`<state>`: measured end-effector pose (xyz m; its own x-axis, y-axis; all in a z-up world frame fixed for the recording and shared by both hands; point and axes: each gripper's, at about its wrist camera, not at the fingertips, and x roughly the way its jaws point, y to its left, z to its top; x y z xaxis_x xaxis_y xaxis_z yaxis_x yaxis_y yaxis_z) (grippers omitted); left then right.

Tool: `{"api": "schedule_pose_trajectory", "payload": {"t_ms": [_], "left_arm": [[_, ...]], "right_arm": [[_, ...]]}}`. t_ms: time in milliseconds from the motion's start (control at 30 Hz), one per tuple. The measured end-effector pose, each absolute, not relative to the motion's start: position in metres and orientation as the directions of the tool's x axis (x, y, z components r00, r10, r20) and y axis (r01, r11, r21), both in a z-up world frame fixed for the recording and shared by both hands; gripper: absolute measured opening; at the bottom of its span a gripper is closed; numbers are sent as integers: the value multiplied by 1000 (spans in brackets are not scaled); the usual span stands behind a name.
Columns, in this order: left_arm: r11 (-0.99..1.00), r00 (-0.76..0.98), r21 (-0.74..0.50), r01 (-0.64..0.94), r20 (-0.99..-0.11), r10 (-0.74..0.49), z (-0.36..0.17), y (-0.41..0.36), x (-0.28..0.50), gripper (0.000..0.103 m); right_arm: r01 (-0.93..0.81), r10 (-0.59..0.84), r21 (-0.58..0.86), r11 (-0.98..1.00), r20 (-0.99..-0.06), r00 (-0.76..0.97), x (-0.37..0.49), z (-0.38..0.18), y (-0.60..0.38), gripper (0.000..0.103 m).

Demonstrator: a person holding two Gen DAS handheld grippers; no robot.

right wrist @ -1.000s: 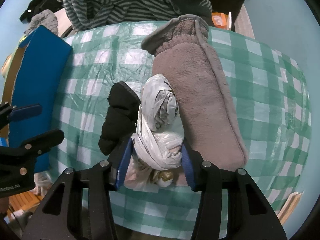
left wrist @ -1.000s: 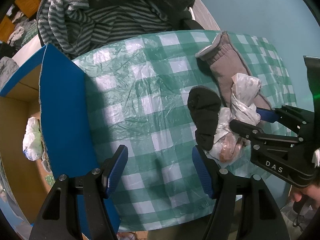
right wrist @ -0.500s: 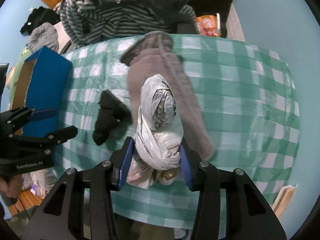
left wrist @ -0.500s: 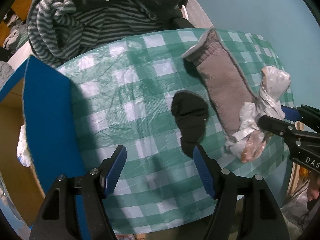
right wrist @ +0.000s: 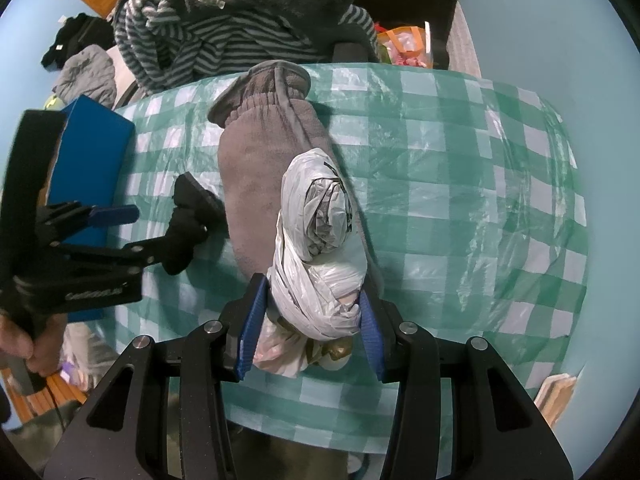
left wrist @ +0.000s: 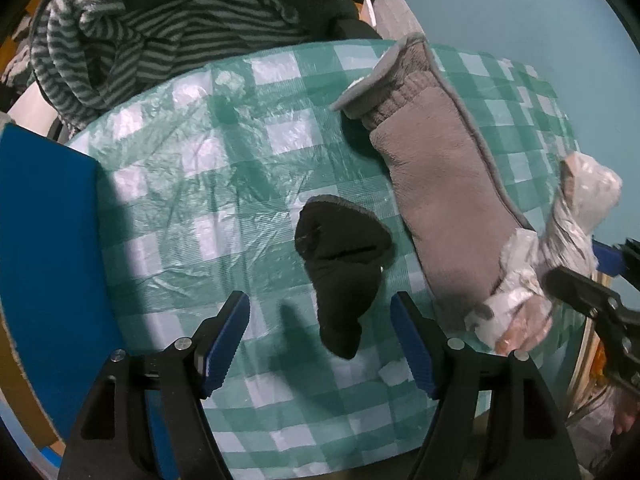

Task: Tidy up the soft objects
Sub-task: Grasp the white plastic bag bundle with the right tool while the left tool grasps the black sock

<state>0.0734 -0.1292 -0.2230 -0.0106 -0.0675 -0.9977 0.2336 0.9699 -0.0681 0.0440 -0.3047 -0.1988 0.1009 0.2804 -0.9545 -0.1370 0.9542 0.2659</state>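
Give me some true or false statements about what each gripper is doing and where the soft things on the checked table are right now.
1. The right gripper clamps a crumpled plastic bag. True.
2. The left gripper grips the black sock. False: its jaws are opening, pads clear of the sock below.
3. The grey mitten lies on the checked tablecloth. True.
4. The black sock lies inside the blue box. False: it lies on the tablecloth.
5. Striped clothing is piled beyond the table's far edge. True.
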Motion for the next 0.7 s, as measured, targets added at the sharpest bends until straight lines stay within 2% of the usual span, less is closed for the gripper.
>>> {"api": "schedule_pose_trajectory", "payload": {"t_ms": [433,500,567,633,700], "left_arm": [[983,-1,-55,177,-998,-55,-238,-142,82,73],[984,-10,-51,171,-999,-50,-241,-143,82,65],[986,-24,-48,163,-999,-44,-245,-142,83,49],[986,-41,-58,155,-998,-52,-248,-140,82,41],[986,-37,-62,158,-998,-57,-250,-139,81,41]], "right_arm": [[-185,295,275,943,-952,87,50,-202,-312,44],[-188,297,277,942,-951,86,52,-203,-313,44],[-192,298,277,942,-951,88,53,-203,-315,44],[-194,301,280,940,-949,90,55,-203,-316,44],[-197,304,282,939,-948,94,56,-202,-317,44]]}}
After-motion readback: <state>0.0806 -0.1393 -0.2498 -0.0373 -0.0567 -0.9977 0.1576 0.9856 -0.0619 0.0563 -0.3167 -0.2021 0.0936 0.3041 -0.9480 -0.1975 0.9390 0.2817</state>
